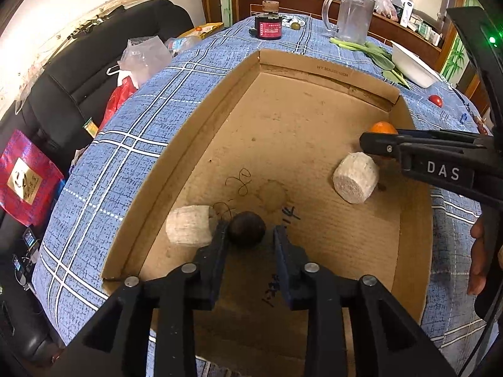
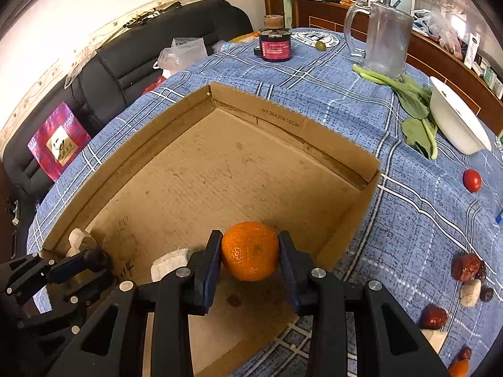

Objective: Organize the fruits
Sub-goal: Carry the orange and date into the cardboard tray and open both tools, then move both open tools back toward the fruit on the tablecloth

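Note:
A shallow cardboard box lies on the blue plaid tablecloth; it also shows in the right wrist view. My left gripper is open inside the box, its fingers around a dark round fruit on the box floor. My right gripper is shut on an orange and holds it over the box's near right corner. The orange and right gripper also show in the left wrist view. Two white chunks lie in the box.
Red dates, a white chunk and a red tomato lie on the cloth right of the box. Behind it are leafy greens, a white bowl, a clear pitcher and a red-labelled jar. A black sofa stands left.

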`<state>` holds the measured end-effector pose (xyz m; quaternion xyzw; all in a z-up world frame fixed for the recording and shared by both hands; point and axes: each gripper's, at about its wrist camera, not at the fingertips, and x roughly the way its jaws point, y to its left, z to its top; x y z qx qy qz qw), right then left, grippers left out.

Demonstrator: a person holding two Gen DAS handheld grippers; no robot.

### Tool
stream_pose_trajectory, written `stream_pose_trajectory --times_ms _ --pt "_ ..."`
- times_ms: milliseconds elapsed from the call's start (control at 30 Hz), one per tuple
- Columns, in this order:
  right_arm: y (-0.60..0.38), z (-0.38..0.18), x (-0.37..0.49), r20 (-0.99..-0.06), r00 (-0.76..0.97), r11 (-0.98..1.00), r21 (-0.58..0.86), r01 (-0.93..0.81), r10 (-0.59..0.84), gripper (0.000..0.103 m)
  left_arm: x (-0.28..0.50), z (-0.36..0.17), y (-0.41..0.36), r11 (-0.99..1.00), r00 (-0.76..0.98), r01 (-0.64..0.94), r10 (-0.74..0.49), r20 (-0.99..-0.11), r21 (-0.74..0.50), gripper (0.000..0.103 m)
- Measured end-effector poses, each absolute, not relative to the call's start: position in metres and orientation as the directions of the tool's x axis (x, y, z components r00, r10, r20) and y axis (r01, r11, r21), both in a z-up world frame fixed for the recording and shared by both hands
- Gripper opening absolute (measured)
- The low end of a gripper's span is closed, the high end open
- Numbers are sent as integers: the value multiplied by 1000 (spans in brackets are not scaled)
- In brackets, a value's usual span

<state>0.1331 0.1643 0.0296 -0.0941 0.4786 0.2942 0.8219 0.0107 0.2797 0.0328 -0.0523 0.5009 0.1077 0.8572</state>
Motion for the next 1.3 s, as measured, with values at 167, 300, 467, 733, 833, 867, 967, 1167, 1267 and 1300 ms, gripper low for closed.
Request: stream_pose_trajectory --times_ms 167,300,467,733,833,867,967,1167,1267,1300 --pt "159 34 129 -839 366 807 138 -574 404 41 4 38 276 969 482 -245 149 -864 30 38" --pt "167 32 129 -834 393 804 98 -586 388 41 3 39 273 966 478 -256 168 -862 46 39" --pt "161 41 123 -820 414 809 98 -580 396 41 1 44 269 963 487 -262 185 -854 60 39" --pt "124 61 83 -816 406 799 109 -591 411 44 -6 55 259 957 510 -283 209 -834 67 48" --pt "100 61 66 -816 407 811 123 -572 411 52 -7 59 248 960 521 -272 201 -829 61 48" --pt "89 61 58 -814 410 818 132 -560 412 52 -7 62 242 963 527 -265 195 -827 58 48" --pt "63 61 45 -812 414 835 154 -528 412 52 -6 67 223 970 543 -237 176 -821 51 52" --pt "-1 56 21 -809 444 886 190 -423 385 58 -2 72 172 988 563 -146 124 -817 50 59" --pt "-44 51 9 -808 476 920 196 -340 348 60 0 72 146 994 571 -95 98 -815 53 64" --pt "-57 50 7 -809 483 929 199 -312 335 60 1 71 138 995 571 -80 91 -816 55 64"
